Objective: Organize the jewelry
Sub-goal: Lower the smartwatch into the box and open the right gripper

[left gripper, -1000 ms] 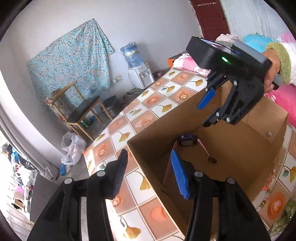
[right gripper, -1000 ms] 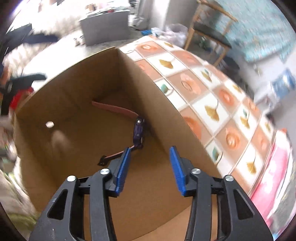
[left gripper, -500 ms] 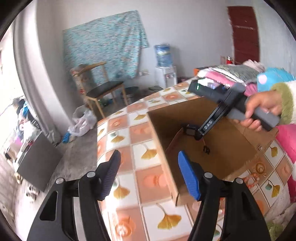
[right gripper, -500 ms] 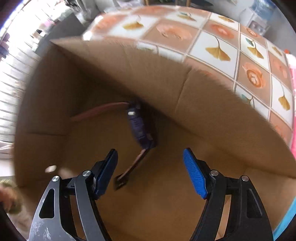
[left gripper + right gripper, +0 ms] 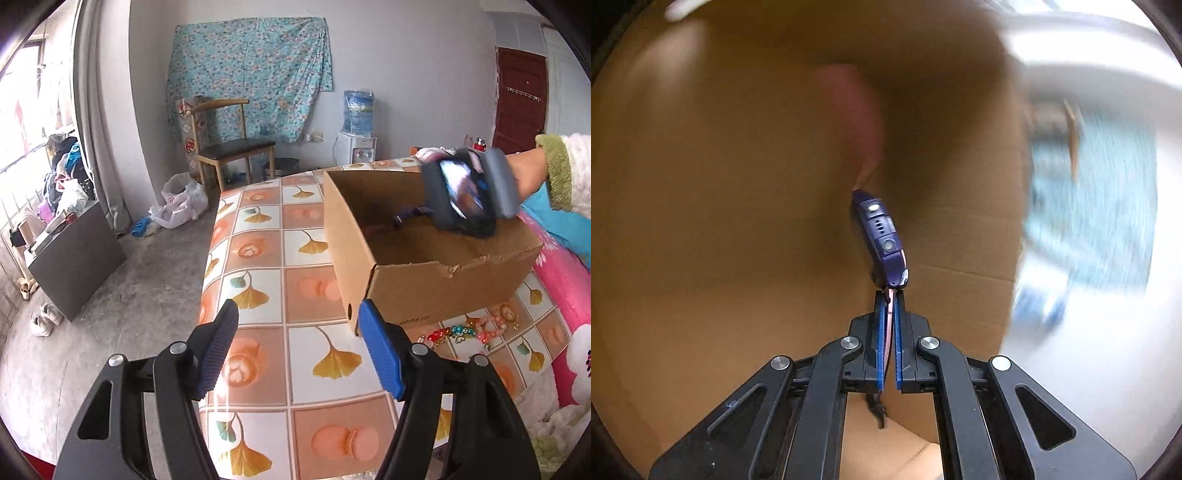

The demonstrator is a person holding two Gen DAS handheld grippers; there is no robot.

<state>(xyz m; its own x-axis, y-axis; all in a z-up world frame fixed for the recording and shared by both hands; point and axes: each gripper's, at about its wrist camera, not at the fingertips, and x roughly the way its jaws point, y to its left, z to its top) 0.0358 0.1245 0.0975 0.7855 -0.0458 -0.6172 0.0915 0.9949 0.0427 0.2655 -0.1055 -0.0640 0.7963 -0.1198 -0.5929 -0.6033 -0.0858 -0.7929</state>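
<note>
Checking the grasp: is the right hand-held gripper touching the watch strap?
Touching. The right wrist view shows the right hand-held gripper with blue pads closed on the pink watch strap, inside the cardboard box.

Small dark printed marking on the near side wall of the cardboard box [image 5: 413, 291], too small and blurred to read, no other legible text anywhere
</note>
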